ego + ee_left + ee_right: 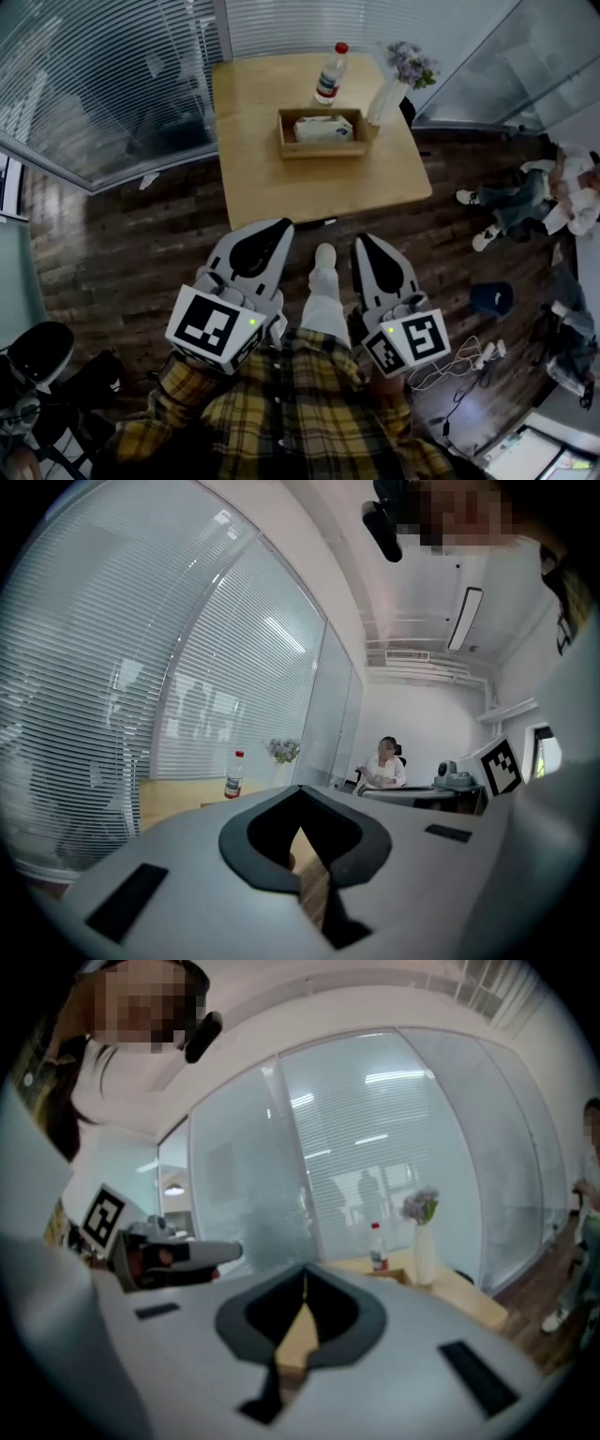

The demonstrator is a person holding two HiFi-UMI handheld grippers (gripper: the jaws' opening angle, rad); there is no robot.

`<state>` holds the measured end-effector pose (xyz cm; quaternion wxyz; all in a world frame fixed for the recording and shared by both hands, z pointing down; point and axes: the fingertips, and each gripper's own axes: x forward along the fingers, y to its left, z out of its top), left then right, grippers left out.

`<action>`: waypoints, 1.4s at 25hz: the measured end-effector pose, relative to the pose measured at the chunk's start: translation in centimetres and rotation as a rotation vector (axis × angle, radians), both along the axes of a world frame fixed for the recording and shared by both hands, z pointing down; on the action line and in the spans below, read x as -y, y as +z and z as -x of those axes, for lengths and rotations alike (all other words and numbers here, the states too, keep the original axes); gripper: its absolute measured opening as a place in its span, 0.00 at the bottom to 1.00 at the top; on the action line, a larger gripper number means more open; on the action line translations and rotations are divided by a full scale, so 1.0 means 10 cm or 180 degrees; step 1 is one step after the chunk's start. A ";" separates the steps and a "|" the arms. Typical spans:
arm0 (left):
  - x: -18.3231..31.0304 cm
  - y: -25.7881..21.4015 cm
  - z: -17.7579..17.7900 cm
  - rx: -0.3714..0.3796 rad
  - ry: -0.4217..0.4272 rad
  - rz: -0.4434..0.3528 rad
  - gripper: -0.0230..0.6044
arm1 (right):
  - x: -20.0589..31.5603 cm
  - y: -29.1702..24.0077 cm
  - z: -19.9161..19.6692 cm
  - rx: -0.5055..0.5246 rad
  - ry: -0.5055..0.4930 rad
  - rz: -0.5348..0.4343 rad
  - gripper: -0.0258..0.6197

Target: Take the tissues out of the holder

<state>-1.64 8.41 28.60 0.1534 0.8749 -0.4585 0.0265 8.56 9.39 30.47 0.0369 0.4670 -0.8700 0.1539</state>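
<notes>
Item: white tissue pack (323,128), lying in a shallow wooden box holder (284,142) on a light-wood table (262,187), at twelve o'clock and well apart from both claws.
Left gripper (275,228), right gripper (362,244): jaws together, empty.
Risk: an overreach could topple the clear plastic bottle (329,75) at the holder's twelve o'clock or the white vase (384,101) at its two.

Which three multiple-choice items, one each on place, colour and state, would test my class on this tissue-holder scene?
1. Where is the white tissue pack? A in the brown wooden box holder; B on the floor; C held in the air.
2. What colour is the cap of the clear plastic bottle? A blue; B red; C green.
3. How do the jaws of the right gripper stand? A wide apart; B together, empty; C clamped on tissues.
Answers: A, the head view shows the pack inside the holder; B, the cap is red; B, the right gripper view shows the jaw tips meeting with nothing between them.
</notes>
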 end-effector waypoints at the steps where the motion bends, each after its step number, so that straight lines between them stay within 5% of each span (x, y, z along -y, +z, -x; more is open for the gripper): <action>1: 0.08 0.02 -0.02 0.0002 -0.0015 0.0001 0.05 | 0.09 0.01 -0.01 0.0008 -0.0027 0.0005 0.06; 11: 1.06 0.04 -0.40 -0.0036 -0.0261 -0.0083 0.05 | 1.19 -0.06 -0.40 -0.0024 -0.0328 -0.0062 0.06; 19: 1.66 0.01 -0.58 -0.0015 -0.0770 -0.0137 0.05 | 1.92 -0.16 -0.66 -0.0050 -0.0815 -0.0137 0.06; 26: 1.87 0.09 -0.64 -0.0004 -0.1033 -0.0088 0.05 | 2.15 -0.04 -0.68 -0.0033 -0.1154 -0.0048 0.06; 35: 2.06 0.17 -0.49 -0.0023 -0.1037 0.0049 0.05 | 2.44 0.05 -0.49 -0.0061 -0.1232 0.0083 0.06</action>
